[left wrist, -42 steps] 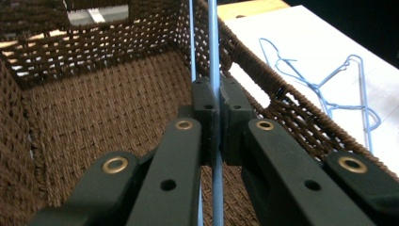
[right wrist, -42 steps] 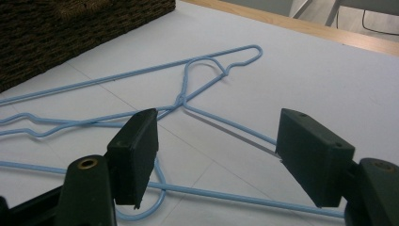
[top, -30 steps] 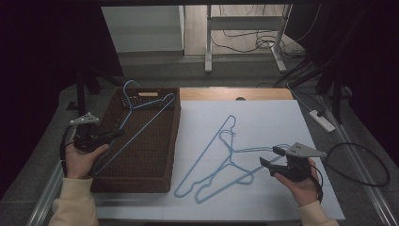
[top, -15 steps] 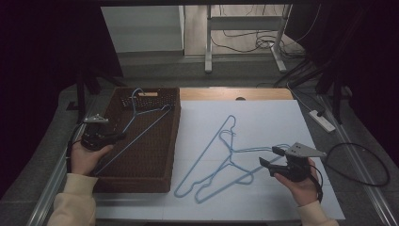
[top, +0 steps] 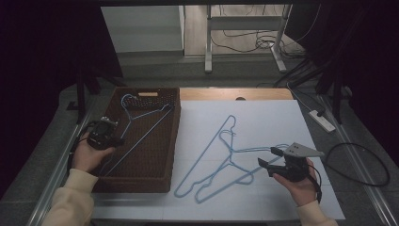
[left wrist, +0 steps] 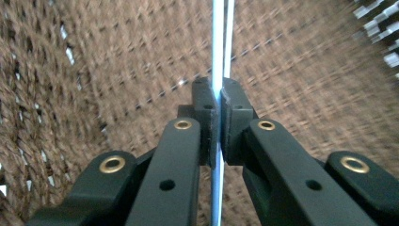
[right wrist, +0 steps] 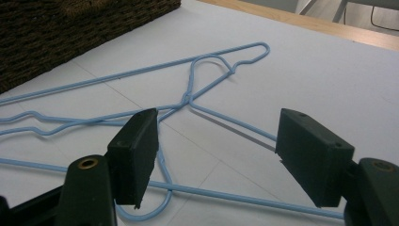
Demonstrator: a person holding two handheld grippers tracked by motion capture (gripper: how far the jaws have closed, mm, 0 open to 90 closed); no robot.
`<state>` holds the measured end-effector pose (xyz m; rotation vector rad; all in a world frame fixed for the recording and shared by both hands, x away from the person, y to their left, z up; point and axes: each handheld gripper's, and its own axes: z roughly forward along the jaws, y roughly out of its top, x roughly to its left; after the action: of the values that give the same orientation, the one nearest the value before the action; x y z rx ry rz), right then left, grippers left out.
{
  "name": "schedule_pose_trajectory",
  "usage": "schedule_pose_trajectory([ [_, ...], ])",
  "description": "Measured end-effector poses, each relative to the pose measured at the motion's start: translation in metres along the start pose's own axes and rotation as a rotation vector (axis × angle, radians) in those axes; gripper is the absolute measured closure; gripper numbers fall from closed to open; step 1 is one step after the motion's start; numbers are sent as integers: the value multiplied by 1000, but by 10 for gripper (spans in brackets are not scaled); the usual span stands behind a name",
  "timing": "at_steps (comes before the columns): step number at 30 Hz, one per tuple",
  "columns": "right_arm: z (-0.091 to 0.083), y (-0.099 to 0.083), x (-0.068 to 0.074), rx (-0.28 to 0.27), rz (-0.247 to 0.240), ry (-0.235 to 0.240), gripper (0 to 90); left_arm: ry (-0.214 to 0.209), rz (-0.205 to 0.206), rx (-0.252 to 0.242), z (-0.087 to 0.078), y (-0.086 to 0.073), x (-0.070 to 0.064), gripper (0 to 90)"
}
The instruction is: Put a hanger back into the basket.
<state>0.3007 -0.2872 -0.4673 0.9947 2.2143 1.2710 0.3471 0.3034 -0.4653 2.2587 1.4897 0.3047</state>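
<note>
Left gripper [left wrist: 216, 101] clamped on blue hanger [left wrist: 218, 56] over wicker basket [top: 155, 155], right gripper [right wrist: 214, 150] agape above hangers [right wrist: 188, 101]

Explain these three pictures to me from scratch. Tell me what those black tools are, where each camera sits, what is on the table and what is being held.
A person holds a black two-jaw tool in each hand. The high view looks down from above; the other two cameras ride on the tools and look along their jaws. On the table lies a white sheet with two blue wire hangers crossed on it, beside a brown wicker basket. The left gripper is shut on the wire of a third blue hanger that lies in the basket. The right gripper is open, its jaws spread just above the hangers on the sheet and gripping nothing.
</note>
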Motion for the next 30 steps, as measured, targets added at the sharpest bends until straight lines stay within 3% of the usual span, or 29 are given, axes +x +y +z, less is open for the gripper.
schedule_pose_trajectory([
  [1, 0, 0, 0, 0, -1, 0, 311, 16, -1, 19, 2, 1, 0, 856],
  [7, 0, 0, 0, 3, -1, 2, 311, 56, -24, 23, 3, 2, 0, 848],
  [11, 0, 0, 0, 4, -3, 2, 311, 103, -33, -13, 0, 1, -1, 749],
  [15, 0, 0, 0, 3, -2, 0, 311, 123, -76, -121, -16, -1, -2, 508],
  [18, 0, 0, 0, 3, 0, 0, 310, 140, -85, -199, -33, -4, -5, 398],
  [21, 0, 0, 0, 5, -3, 0, 311, 88, -86, -265, -48, -7, -9, 332],
  [22, 0, 0, 0, 5, -3, 0, 311, 88, -86, -265, -48, -7, -9, 324],
  [23, 0, 0, 0, 3, 0, -2, 310, 38, -80, -321, -58, -11, -15, 316],
  [26, -1, 0, -1, 1, 4, -3, 310, -37, -58, -413, -70, -18, -26, 312],
  [30, -1, -1, -2, 3, 10, -3, 310, -117, -21, -493, -77, -28, -44, 306],
])
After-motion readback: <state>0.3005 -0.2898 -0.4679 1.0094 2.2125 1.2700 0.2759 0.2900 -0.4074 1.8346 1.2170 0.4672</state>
